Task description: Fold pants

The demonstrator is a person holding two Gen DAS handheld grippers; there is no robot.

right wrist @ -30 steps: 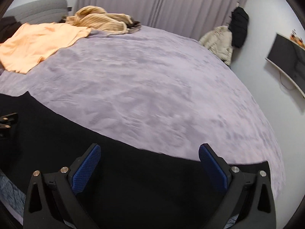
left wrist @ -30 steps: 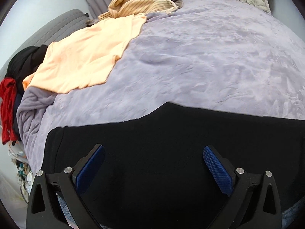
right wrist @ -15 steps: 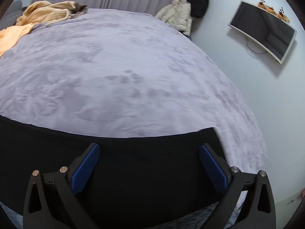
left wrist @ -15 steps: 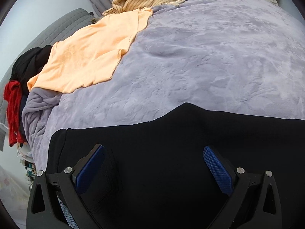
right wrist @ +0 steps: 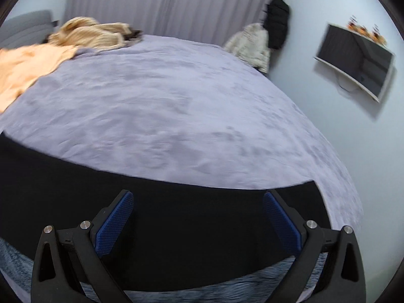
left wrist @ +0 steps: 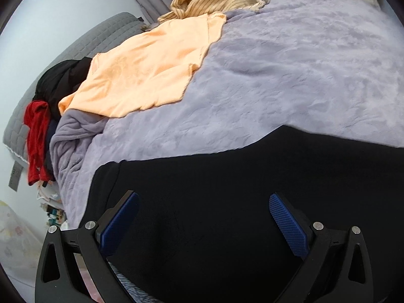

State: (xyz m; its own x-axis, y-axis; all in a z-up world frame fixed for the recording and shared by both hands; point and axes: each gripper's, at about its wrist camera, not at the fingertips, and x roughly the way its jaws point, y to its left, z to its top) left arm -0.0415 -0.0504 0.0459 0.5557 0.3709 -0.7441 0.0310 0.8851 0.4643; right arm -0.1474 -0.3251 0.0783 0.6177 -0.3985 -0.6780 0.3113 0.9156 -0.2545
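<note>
I'm at a wide bed covered in a plush lavender-grey blanket (right wrist: 192, 106). Grey quilted padded headboard (left wrist: 101, 40) stands against the pale wall at my left. Light grey pleated curtains (right wrist: 176, 5) run behind the far edge. Pale bluish-white wall (right wrist: 328, 116) on my right carries a curved dark wall-mounted TV screen (right wrist: 356, 63), small orange items on top, blurred. Black coat (right wrist: 277, 22) hangs in the corner, cream puffy jacket (right wrist: 250, 43) just below it. Light even, soft.
</note>
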